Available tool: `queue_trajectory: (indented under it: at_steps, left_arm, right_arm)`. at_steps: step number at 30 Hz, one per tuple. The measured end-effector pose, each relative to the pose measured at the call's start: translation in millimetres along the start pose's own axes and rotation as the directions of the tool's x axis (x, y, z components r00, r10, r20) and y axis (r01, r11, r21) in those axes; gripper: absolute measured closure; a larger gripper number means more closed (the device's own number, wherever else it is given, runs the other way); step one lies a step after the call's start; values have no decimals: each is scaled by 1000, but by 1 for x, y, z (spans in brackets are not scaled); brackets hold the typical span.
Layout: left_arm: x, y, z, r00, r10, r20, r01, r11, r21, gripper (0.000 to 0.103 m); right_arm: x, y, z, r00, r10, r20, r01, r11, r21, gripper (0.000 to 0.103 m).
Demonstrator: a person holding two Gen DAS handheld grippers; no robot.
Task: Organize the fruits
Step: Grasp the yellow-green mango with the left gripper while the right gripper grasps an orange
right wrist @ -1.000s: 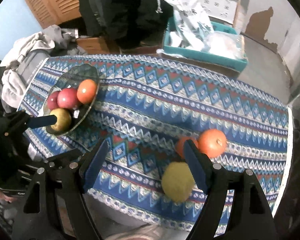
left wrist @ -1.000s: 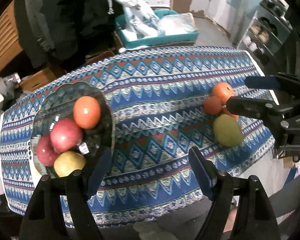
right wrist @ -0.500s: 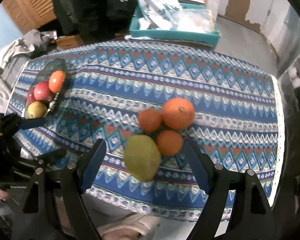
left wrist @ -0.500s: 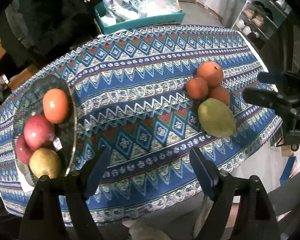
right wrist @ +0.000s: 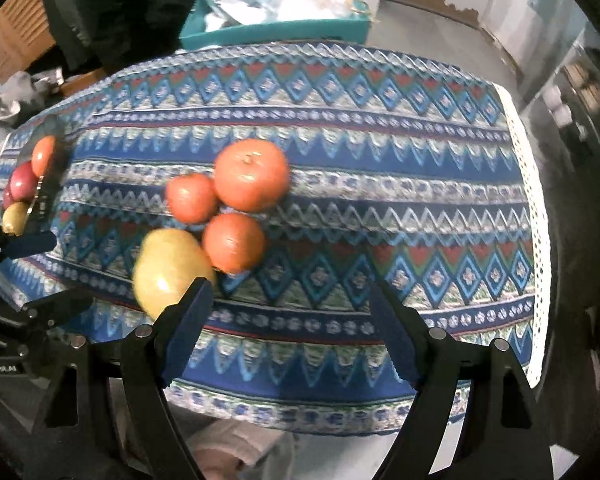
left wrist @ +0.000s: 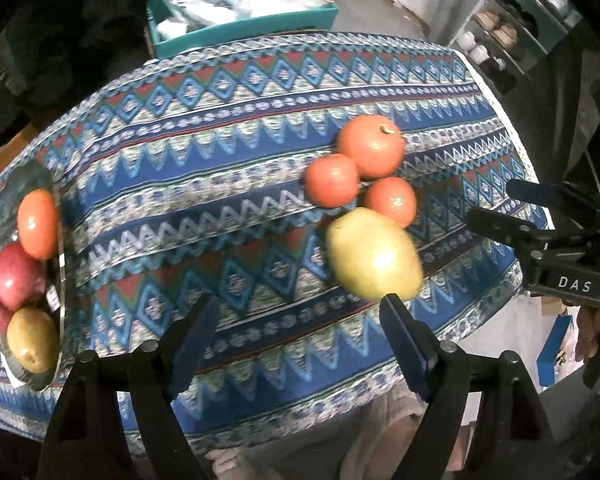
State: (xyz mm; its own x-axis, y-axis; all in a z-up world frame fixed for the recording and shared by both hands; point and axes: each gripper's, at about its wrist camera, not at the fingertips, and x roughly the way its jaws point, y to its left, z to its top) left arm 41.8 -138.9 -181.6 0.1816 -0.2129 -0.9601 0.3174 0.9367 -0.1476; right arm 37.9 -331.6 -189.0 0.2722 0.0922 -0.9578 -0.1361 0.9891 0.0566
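- Left gripper (left wrist: 296,322): jaws spread wide, nothing between them, held above near edge of patterned tablecloth (left wrist: 228,184).
- Right gripper (right wrist: 290,312): jaws likewise spread, holding nothing, above same near edge.
- Just ahead of left gripper's right finger: yellow-green pear (left wrist: 374,258), lying on cloth; same pear (right wrist: 170,270) partly behind right gripper's left finger.
- Touching pear on far side: small orange (left wrist: 392,200), second small orange (left wrist: 331,179), big orange (left wrist: 370,145) with stem up; three bunched together.
- Far left on cloth: glass plate (left wrist: 56,320), well apart from the bunch.
- On plate: one orange (left wrist: 38,223), two red apples (left wrist: 18,276), one yellow pear (left wrist: 32,338), packed close.
- Beyond far table edge: teal crate (left wrist: 260,26) with plastic bags inside.
- Right view blurred at plate; detail unclear.
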Motion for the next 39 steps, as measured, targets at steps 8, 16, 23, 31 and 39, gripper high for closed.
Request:
queue_trajectory:
  at_steps: [8,16,23,31,39]
  left_arm:
    - [22,-26,6,999,-39,-19,39,999,5,16]
    - [50,-29,20,990,-123,-74,114,986,-124,16]
    - [69,-32,23,988,-121,-99,105,982,-155,16]
    - [78,-38,26,982,-167,-87,160,984,-80,30]
    - [71,-40,19,992,-101,-76,103,995,14,31]
  right_arm:
    - [11,-27,-11,1000,18,-22,-17,999,51,22]
    - [20,-47,-15,999,35,-35,-31,996,88,22]
    - [25,-54,-16,998,45,-43,-41,994,99,22]
    - [29,-52,-15,998,47,-50,-42,995,95,22]
    - [37,-35,-6,996,81,-30,-78,994,79,22]
